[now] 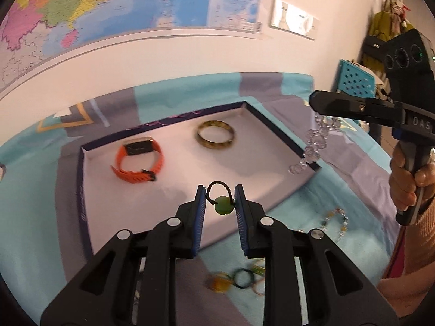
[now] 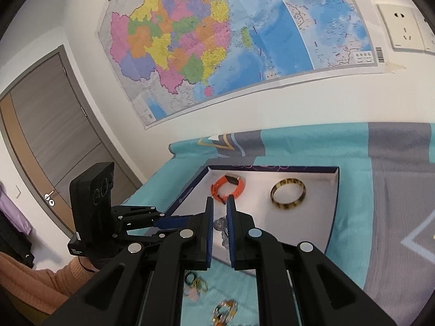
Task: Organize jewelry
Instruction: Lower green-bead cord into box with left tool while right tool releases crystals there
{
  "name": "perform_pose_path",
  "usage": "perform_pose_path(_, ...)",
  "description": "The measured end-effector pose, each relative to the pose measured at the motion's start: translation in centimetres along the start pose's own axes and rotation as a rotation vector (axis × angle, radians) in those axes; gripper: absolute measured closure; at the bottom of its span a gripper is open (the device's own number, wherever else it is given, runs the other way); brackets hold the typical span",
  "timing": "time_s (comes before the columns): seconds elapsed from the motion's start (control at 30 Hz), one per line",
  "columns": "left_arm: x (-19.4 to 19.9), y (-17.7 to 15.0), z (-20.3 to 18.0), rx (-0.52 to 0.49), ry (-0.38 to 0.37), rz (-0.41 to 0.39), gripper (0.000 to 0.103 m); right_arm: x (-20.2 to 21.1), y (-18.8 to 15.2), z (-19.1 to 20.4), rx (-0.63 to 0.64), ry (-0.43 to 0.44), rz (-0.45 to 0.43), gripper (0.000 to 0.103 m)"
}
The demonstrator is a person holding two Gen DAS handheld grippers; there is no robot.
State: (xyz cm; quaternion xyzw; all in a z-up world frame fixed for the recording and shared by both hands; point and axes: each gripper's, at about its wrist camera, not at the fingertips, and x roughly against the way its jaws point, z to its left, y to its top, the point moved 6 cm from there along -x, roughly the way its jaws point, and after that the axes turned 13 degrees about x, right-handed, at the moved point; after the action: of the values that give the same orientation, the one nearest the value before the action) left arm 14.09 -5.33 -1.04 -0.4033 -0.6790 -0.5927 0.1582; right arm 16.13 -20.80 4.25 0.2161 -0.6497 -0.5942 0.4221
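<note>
My left gripper [image 1: 220,191] is shut on a black cord with a green bead [image 1: 223,208], held above the near part of the white tray [image 1: 81,179]. My right gripper [image 2: 220,201] is shut on a clear crystal bead bracelet [image 2: 220,224]. In the left wrist view that bracelet [image 1: 312,146] dangles from the right gripper [image 1: 315,102] over the tray's right rim. An orange watch [image 1: 138,160] [image 2: 228,187] and a mottled brown bangle [image 1: 216,138] [image 2: 288,194] lie in the tray [image 2: 333,209].
Loose rings [image 1: 239,278] [image 2: 195,282] and a multicoloured beaded bracelet [image 1: 335,221] [image 2: 224,309] lie on the teal and grey cloth [image 2: 394,190] in front of the tray. A wall with a map [image 2: 217,40] rises behind. A door [image 2: 49,135] stands at left.
</note>
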Motion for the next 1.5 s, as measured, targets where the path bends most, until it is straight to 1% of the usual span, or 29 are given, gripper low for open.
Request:
perform_pose_path(0.17, -1.5, 0.9, 1.9, 0.025, 0.032, 0.014, 0.081, -2.3, 0.5, -1.0, -0.009, -0.009, 0.020, 0.095)
perform_pose_path(0.47, -3.5, 1.3, 3.4, 0.039, 0.065, 0.043, 0.081, -6.2, 0.3, -2.6, -0.059, 0.011, 0.056, 0.095)
perform_pose_path(0.6, -4.3, 1.4, 4.1, 0.039, 0.089, 0.062, 0.080, -7.1, 0.2, -3.1, -0.070, 0.007, 0.068, 0.095)
perform_pose_path(0.77, -5.6, 1.1, 5.1, 0.046, 0.118, 0.105, 0.080, -8.1, -0.6, -4.2, -0.093, -0.015, 0.103, 0.095)
perform_pose_path(1.0, -6.3, 0.8, 6.2, 0.065, 0.139, 0.128, 0.080, -8.5, -1.6, -5.6, -0.121, -0.055, 0.128, 0.094)
perform_pose_path(1.2, -6.4, 0.8, 6.5, 0.072, 0.157, 0.123, 0.080, -8.6, -2.0, -5.9, -0.124, -0.067, 0.142, 0.094)
perform_pose_path(1.23, -6.4, 0.7, 6.5, 0.070, 0.160, 0.123, 0.079, -8.6, -2.0, -5.9, -0.124, -0.067, 0.142, 0.094)
perform_pose_path(1.33, -6.4, 0.6, 6.5, 0.068, 0.169, 0.120, 0.069, -8.3, -2.3, -6.0, -0.132, -0.072, 0.145, 0.091)
perform_pose_path(1.43, -6.2, 0.5, 6.6, 0.073, 0.171, 0.117, 0.065, -7.6, -2.8, -6.0, -0.140, -0.077, 0.143, 0.085)
perform_pose_path(1.5, -5.8, 0.5, 6.7, 0.076, 0.176, 0.104, 0.061, -6.9, -3.0, -5.7, -0.139, -0.076, 0.138, 0.084)
